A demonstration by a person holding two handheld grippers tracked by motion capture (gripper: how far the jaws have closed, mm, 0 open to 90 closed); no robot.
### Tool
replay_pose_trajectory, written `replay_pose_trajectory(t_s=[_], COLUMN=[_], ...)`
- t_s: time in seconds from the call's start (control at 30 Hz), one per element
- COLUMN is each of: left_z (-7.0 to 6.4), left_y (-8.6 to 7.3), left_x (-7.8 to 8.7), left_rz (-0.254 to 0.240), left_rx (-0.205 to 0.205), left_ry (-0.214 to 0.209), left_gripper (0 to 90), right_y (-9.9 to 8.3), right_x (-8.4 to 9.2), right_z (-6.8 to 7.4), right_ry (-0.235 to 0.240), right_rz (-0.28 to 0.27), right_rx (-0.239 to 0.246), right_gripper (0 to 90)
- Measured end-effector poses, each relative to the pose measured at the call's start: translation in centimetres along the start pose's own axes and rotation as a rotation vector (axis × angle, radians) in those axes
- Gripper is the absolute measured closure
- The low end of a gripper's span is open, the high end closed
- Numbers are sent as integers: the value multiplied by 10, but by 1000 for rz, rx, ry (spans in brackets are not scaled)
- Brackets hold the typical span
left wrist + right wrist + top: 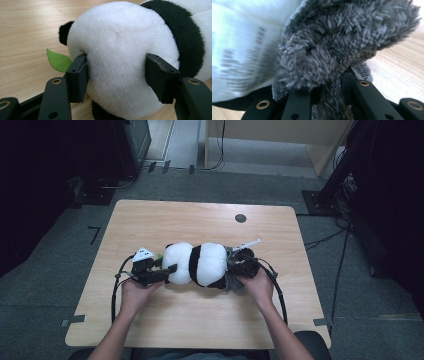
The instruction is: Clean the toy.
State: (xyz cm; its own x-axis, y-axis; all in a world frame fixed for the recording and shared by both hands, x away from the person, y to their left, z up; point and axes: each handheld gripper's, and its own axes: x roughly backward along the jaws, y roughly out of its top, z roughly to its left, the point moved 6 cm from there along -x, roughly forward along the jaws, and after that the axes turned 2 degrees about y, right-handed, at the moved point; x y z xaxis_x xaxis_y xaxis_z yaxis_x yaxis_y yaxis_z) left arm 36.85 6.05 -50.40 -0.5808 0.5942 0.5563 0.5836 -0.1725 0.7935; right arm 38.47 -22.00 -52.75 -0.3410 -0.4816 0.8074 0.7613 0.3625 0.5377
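Plush panda (200, 264), fluffy rounded body

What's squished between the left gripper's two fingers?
The panda plush's white furry head sits between the left gripper's fingers, pads pressing its sides; the left gripper view shows it.

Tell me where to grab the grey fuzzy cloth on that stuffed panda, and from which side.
Grip the grey cloth by its loose bunched edge beyond the panda, from the table's right. The right gripper is shut on it there.
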Motion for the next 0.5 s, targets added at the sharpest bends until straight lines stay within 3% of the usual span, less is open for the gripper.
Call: replay_pose_trajectory(t_s=[0.23,0.5], left_z=[0,-1], left_y=[0,0], left_x=[0,-1], left_rz=[2,8], left_rx=[-10,-9], left_ry=[3,7], left_gripper=[385,384], right_y=[-1,11], right_x=[8,35], right_z=[-8,-14], right_ry=[4,16], right_rz=[-13,-121], right_rx=[-21,-57], right_gripper=[758,758])
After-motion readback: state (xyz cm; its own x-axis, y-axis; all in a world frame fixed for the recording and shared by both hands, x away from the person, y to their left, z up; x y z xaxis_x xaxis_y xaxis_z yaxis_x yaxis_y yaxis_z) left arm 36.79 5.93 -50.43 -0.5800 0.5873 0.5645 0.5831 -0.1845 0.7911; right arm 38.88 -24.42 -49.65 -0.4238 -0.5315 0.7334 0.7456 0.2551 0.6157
